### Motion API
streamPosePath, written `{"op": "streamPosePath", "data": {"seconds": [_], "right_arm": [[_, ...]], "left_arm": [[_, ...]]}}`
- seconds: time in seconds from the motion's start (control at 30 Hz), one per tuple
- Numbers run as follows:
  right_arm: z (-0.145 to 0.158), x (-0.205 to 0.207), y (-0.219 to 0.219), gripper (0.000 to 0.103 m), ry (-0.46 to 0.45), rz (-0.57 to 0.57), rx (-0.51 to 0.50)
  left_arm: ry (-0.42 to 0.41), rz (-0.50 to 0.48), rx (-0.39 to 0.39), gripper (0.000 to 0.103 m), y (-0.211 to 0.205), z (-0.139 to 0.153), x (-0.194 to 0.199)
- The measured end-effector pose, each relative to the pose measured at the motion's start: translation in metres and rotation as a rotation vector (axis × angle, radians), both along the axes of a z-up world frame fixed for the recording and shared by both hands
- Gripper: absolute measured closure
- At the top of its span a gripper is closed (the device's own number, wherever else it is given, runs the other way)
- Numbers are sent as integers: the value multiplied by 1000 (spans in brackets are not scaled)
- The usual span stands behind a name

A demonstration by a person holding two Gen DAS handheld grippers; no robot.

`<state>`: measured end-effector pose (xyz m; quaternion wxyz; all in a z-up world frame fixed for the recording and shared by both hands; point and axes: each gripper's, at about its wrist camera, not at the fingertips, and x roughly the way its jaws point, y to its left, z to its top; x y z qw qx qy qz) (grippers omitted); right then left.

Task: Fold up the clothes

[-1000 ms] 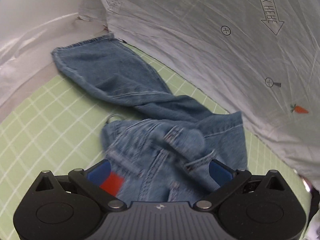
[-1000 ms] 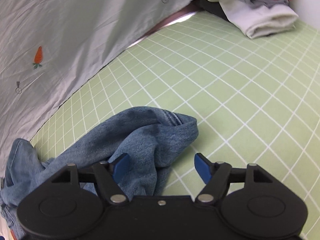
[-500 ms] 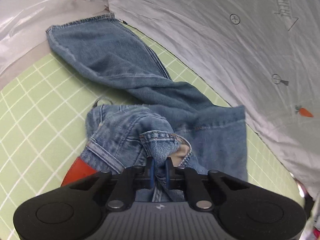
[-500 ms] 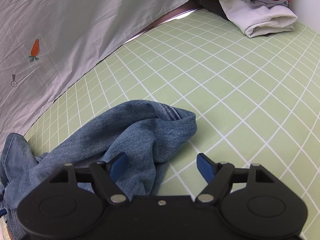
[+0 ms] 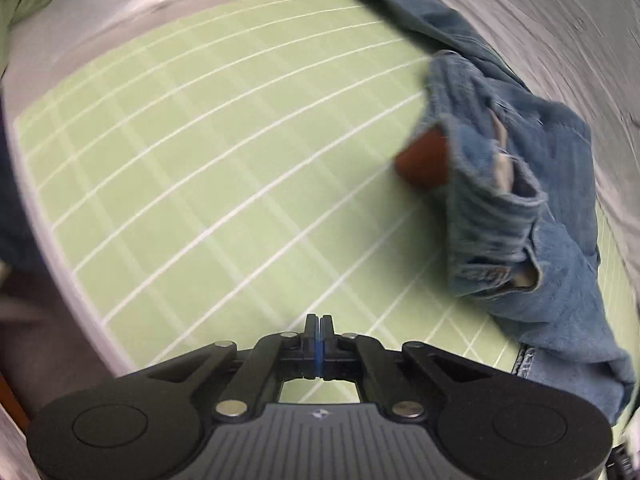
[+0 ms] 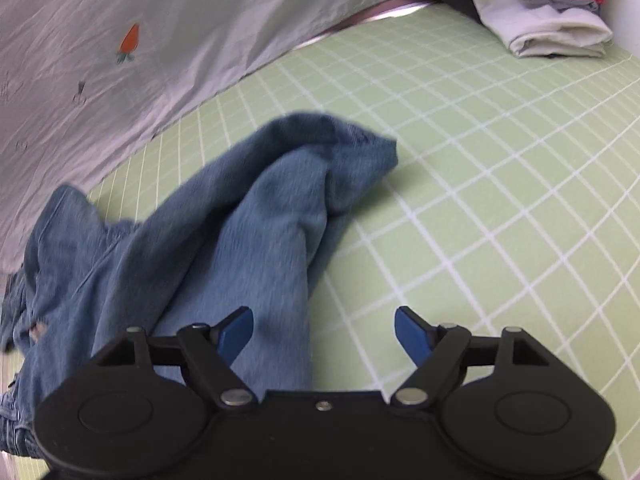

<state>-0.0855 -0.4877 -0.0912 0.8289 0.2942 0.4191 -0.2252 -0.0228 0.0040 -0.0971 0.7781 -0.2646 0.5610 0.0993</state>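
A pair of blue jeans (image 5: 520, 184) lies crumpled on the green grid mat (image 5: 224, 168), along the right of the left wrist view, with a red patch (image 5: 424, 156) at the waistband. My left gripper (image 5: 319, 334) is shut with nothing between its pads, over bare mat left of the jeans. In the right wrist view a jeans leg (image 6: 256, 216) runs from the left to the middle. My right gripper (image 6: 324, 332) is open, its left finger (image 6: 236, 330) over the leg fabric and its right finger over the mat.
A grey sheet with a carrot print (image 6: 130, 40) hangs along the far side of the mat. A stack of folded clothes (image 6: 548, 20) sits at the far right corner. The mat's pale border (image 5: 80, 32) and edge lie to the left.
My left gripper, shut on the jeans waistband half a second ago, now holds nothing and has swung left off the jeans. My right gripper stayed open and moved closer over the leg.
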Motion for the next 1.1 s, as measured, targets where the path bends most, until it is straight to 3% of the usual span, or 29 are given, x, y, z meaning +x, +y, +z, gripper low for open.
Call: {"op": "streamPosePath", "data": {"seconds": [0.07, 0.1, 0.23, 0.43, 0.57, 0.6, 0.63, 0.67, 0.7, 0.73, 0.77, 0.87, 1.0, 1.1], "right_arm": [[-3, -5, 9, 24, 14, 31, 8], [-4, -6, 13, 24, 20, 49, 8], [-7, -6, 31, 22, 43, 111, -5], [-9, -6, 43, 20, 47, 138, -23], [-5, -8, 45, 21, 41, 174, -80], [-4, -9, 45, 30, 38, 186, -97], [-2, -10, 44, 38, 35, 199, -115], [-1, -11, 44, 62, 33, 211, -133], [1, -12, 44, 75, 30, 223, -151], [2, -13, 44, 95, 28, 235, -168], [4, -15, 44, 99, 25, 248, -186], [14, -24, 31, 100, 23, 234, -285], [37, -42, -26, 100, 75, 101, -555], [53, -59, -76, 100, 87, 8, -646]], "left_arm": [[-38, 2, 18, 102, 6, 9, -6], [-62, -7, 22, 93, 5, 14, -6], [-142, -38, -5, 39, -1, 26, -1], [-233, -162, -16, 14, -42, 29, 33], [-247, -153, -59, 16, -50, 26, 62], [-249, -149, -73, 26, -50, 25, 68], [-252, -145, -87, 57, -51, 24, 74], [-254, -140, -100, 69, -52, 23, 80], [-256, -130, -107, 76, -51, 23, 82], [-270, -118, -112, 80, -49, 24, 83], [-281, -115, -112, 81, -47, 26, 83], [-314, -84, -85, 85, -31, 36, 76], [-339, -7, 26, 85, 2, 49, 65], [-293, 53, 36, 85, 28, 41, 54]]}}
